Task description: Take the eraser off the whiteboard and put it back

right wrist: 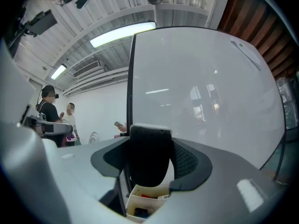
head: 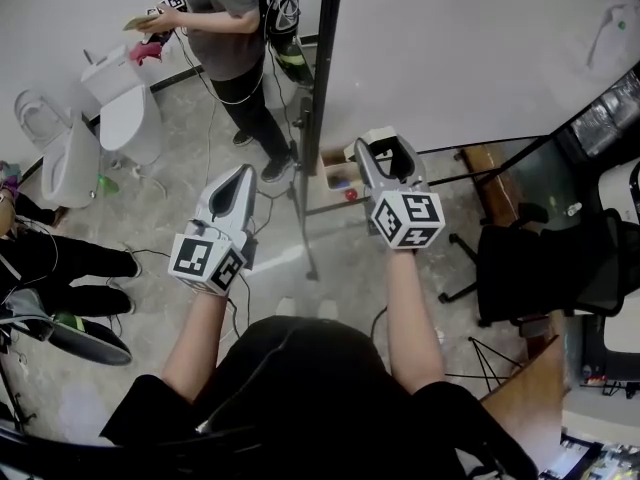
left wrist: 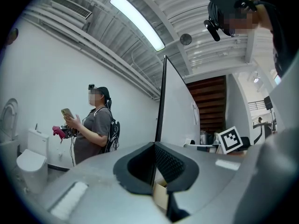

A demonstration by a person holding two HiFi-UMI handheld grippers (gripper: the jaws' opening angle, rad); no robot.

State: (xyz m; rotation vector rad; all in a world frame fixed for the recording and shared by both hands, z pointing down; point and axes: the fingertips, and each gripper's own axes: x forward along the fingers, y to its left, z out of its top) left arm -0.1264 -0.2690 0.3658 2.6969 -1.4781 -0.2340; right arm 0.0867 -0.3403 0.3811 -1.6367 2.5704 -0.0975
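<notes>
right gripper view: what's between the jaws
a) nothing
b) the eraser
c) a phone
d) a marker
b: the right gripper has its jaws closed on the black-felt eraser, held up in front of the whiteboard.

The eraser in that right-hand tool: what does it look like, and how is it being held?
The eraser is a block with a black, felt-like face and a pale, hard-looking back on top. It stands upright, clamped at both sides by the right hand-held gripper. It sits before the whiteboard, near its left edge, above a small open box. Whether it touches the board cannot be told.
</notes>
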